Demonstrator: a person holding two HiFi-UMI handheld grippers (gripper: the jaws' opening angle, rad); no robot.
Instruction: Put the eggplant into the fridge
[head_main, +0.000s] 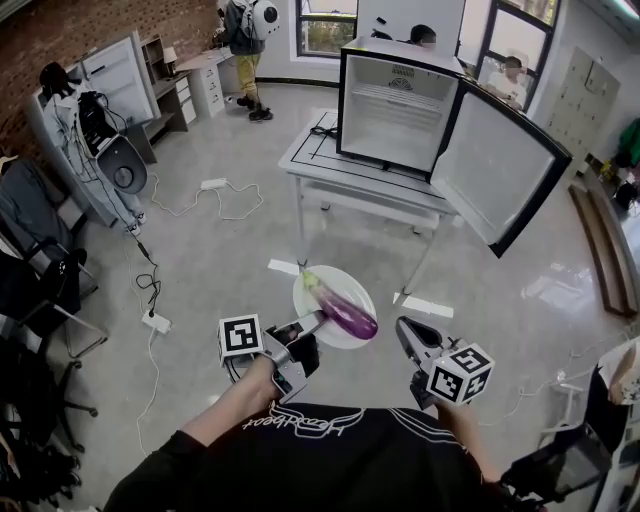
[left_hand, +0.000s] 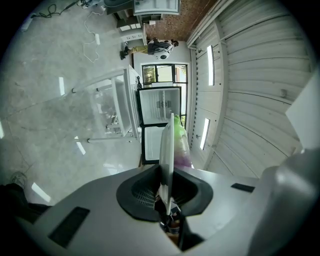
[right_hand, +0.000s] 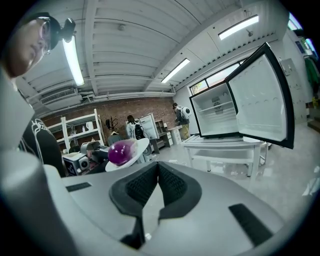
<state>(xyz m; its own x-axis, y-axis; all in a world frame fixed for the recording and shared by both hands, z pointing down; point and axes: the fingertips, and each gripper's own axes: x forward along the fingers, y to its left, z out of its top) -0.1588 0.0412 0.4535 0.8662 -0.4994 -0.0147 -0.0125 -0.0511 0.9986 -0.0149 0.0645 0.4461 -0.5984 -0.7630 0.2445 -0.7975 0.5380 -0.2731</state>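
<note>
A purple eggplant (head_main: 345, 308) with a green stem lies on a white plate (head_main: 352, 284). My left gripper (head_main: 312, 322) is shut on the plate's near rim and holds it out above the floor. In the left gripper view the plate (left_hand: 166, 145) shows edge-on between the jaws, with the eggplant (left_hand: 181, 145) behind it. My right gripper (head_main: 405, 328) hovers just right of the plate, shut with nothing in it. From the right gripper view the eggplant (right_hand: 120, 151) and plate (right_hand: 142, 145) sit to the left. The small fridge (head_main: 395, 110) stands ahead on a white table (head_main: 330, 168), its door (head_main: 500, 170) swung open to the right.
Cables and a power strip (head_main: 157, 322) lie on the floor at the left, near chairs and a rack of gear (head_main: 95, 140). A person (head_main: 245, 50) stands by desks at the back. Other people sit behind the fridge.
</note>
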